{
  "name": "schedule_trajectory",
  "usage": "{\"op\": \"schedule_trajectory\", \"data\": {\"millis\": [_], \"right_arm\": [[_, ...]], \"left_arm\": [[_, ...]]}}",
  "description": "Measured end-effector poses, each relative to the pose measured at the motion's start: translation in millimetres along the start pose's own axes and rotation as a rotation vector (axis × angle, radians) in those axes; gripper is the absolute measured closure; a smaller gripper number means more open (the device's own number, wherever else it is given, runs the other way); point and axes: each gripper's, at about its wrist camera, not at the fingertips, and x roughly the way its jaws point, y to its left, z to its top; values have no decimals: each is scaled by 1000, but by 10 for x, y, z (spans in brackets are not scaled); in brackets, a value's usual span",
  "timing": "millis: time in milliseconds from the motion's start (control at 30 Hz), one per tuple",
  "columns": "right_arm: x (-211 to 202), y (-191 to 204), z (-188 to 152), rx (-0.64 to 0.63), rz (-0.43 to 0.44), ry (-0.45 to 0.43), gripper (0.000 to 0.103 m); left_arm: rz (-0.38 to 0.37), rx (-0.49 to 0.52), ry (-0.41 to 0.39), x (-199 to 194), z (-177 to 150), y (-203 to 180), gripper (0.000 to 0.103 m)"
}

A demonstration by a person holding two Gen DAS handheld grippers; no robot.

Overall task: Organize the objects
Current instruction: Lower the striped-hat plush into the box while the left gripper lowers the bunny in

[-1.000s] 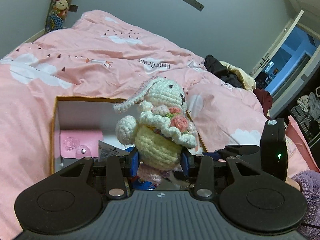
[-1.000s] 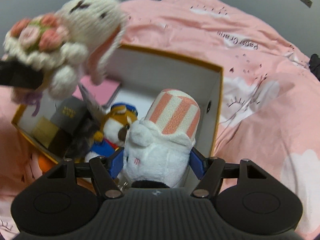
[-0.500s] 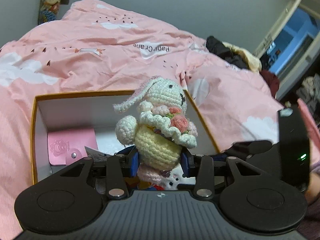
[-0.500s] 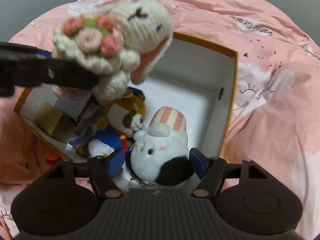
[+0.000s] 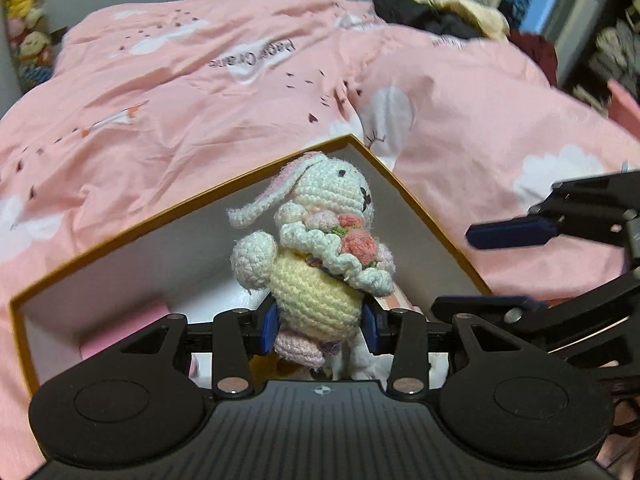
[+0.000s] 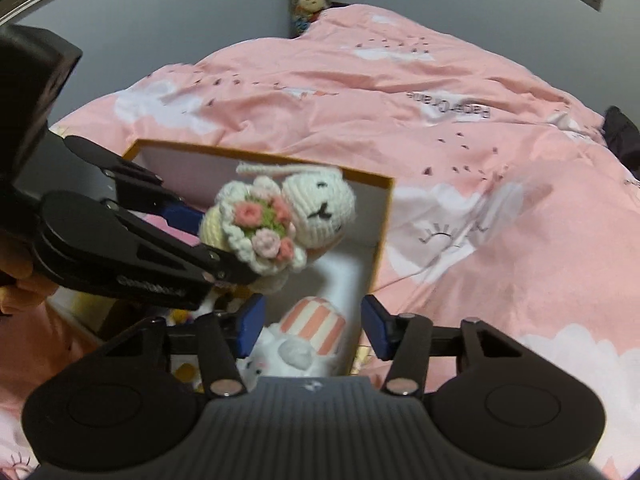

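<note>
My left claw is clenched on the crochet rabbit at its yellow body, long axis upright, head away from me. It hangs directly above the open box on the bed. My right claw is released, empty, over the striped plush lying inside, just beside.

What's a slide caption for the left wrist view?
Left gripper holds crocheted bunny above the open orange-rimmed box.
</note>
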Motion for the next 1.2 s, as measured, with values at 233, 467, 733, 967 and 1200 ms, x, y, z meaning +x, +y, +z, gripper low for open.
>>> {"op": "schedule_trajectory", "data": {"millis": [233,467,733,967,1200], "right_arm": [[52,-180,-16,100,9,-12,49],[139,-253,-52,148,10,-15,49],[150,-214,-76,135,-5,-20,49],[104,-169,-56,117,-14,-41,50],[84,-28,-67,100,-11,-46,56]], "left_arm": [[-6,-16,62,352,123,-65,56],[24,-41,87,520,96,-49,50],[23,-70,63,433,42,0,45],[5,-156,-37,80,-62,86,41],[-1,-161,-109,-355,-243,29,45]]}}
